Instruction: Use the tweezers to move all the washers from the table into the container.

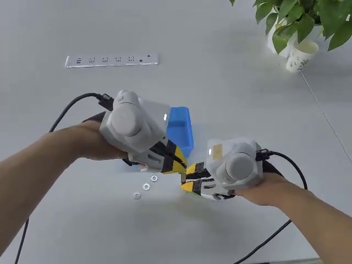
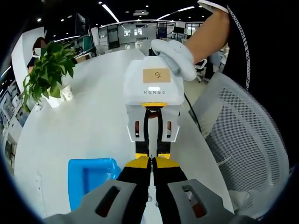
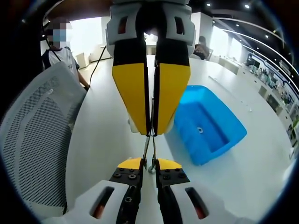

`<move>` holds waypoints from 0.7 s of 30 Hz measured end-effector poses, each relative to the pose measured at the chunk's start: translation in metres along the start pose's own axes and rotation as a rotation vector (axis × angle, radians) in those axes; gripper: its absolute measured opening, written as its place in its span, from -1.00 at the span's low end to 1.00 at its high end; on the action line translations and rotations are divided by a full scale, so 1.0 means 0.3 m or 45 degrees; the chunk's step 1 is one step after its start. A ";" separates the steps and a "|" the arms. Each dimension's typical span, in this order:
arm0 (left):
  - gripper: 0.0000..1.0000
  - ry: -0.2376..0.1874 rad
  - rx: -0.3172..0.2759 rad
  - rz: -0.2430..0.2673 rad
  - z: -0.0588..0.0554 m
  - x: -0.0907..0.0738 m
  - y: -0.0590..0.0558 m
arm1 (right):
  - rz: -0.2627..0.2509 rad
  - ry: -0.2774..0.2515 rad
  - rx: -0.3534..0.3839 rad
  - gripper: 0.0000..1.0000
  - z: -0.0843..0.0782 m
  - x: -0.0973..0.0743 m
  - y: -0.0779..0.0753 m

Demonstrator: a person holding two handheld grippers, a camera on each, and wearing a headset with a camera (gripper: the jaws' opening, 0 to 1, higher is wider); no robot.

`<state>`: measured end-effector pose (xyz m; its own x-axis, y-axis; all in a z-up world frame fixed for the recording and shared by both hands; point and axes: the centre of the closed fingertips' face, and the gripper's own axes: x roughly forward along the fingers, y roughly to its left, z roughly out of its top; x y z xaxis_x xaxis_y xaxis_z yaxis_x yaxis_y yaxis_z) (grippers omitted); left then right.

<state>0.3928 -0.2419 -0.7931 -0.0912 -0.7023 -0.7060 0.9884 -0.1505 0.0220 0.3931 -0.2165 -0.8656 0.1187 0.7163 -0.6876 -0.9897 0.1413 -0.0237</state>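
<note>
1. Right gripper (image 1: 188,179) sits nearest, in the person's right hand, pointing left. Its jaws are drawn in to a narrow gap. In the right gripper view the two legs of the thin metal tweezers (image 3: 147,148) lie against its pads. I read that as clenched on the leg end, though I can't tell how firmly.
2. Tweezers bridge both grippers tip to tip. Long axis runs near-right to far-left, in line with both sets of jaws. The working tips are too small to make out.
3. Left gripper (image 1: 180,165) is just beyond, in the left hand, pointing near-right. Its yellow jaws are clamped flat on the tweezers' other end, with nothing between them but the metal.
4. Three small silver washers (image 1: 146,187) lie on the white table (image 1: 110,231) in a short diagonal row, near-left to far-right. They are just left of where the jaws meet, on the near side of the left gripper's body, and clear of the tweezers. The left gripper's tips look marginally closer to them than the right's.
5. Key relation: the washers are off to the left of the tweezers' axis, not along it. My judgement is that the tweezers must swing left and down before any pick.
6. Blue rectangular plastic container (image 1: 181,129) sits just far of the jaws, partly behind the left gripper. One washer in it (image 3: 200,129). From the row it's a short carry to the far-right.
7. White power strip (image 1: 113,60) lies far-left and a potted green plant (image 1: 297,22) far-right. Both are well apart from the work.
</note>
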 end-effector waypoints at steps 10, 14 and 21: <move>-0.90 0.000 0.000 -0.003 0.000 0.001 0.001 | 0.006 0.004 0.019 -0.80 -0.001 0.000 -0.004; -0.90 0.001 0.001 -0.005 0.000 0.001 0.000 | 0.007 0.006 0.023 -0.81 -0.001 0.000 -0.003; -0.90 0.008 0.004 -0.010 -0.001 -0.001 -0.002 | 0.011 0.005 0.027 -0.81 0.000 0.000 0.001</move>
<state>0.3924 -0.2413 -0.7930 -0.0980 -0.6968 -0.7106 0.9872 -0.1581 0.0188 0.3928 -0.2166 -0.8655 0.1097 0.7152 -0.6903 -0.9887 0.1496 -0.0021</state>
